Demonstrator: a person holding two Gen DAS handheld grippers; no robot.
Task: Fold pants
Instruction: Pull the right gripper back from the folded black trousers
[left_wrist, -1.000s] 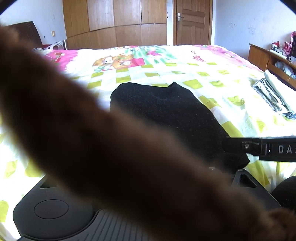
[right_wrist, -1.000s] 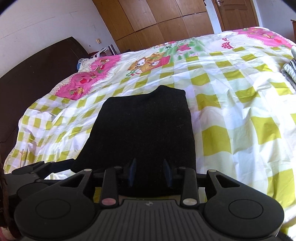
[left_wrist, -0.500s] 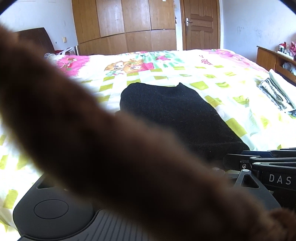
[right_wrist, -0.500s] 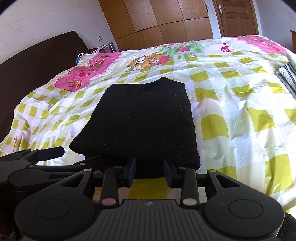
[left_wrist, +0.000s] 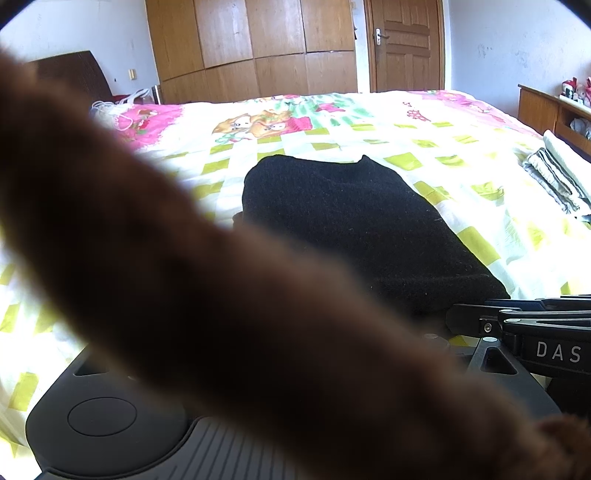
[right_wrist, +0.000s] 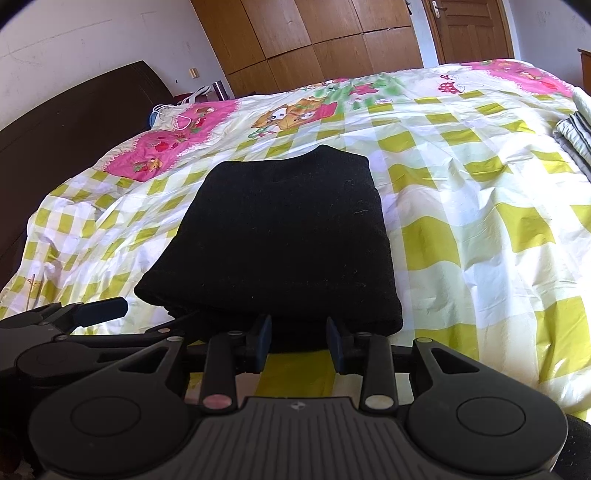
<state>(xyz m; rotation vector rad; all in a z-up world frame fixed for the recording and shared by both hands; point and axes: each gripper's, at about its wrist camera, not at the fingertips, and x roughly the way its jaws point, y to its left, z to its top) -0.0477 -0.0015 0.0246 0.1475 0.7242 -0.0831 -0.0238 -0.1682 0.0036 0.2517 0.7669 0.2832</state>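
The black pants (right_wrist: 280, 236) lie folded into a thick rectangle on the checked bedspread (right_wrist: 461, 229); they also show in the left wrist view as the pants (left_wrist: 354, 221). My right gripper (right_wrist: 299, 341) is open, its blue pads just short of the pile's near edge, holding nothing. My left gripper (right_wrist: 147, 315) comes in from the left at that same near corner, its two fingers apart. In the left wrist view its own fingers are hidden behind a blurred brown fuzzy shape (left_wrist: 184, 277), and the right gripper (left_wrist: 465, 315) shows at the right edge.
A folded striped cloth (left_wrist: 554, 177) lies at the bed's right side. A dark headboard (right_wrist: 55, 122) stands on the left, with wooden wardrobes (left_wrist: 258, 48) and a door (left_wrist: 402, 44) at the back. A wooden shelf (left_wrist: 546, 107) is at far right.
Both grippers have drawn back toward me from the pants. The right fingertips overlapped the pile's near edge before and now sit just short of it. The pants have not moved.
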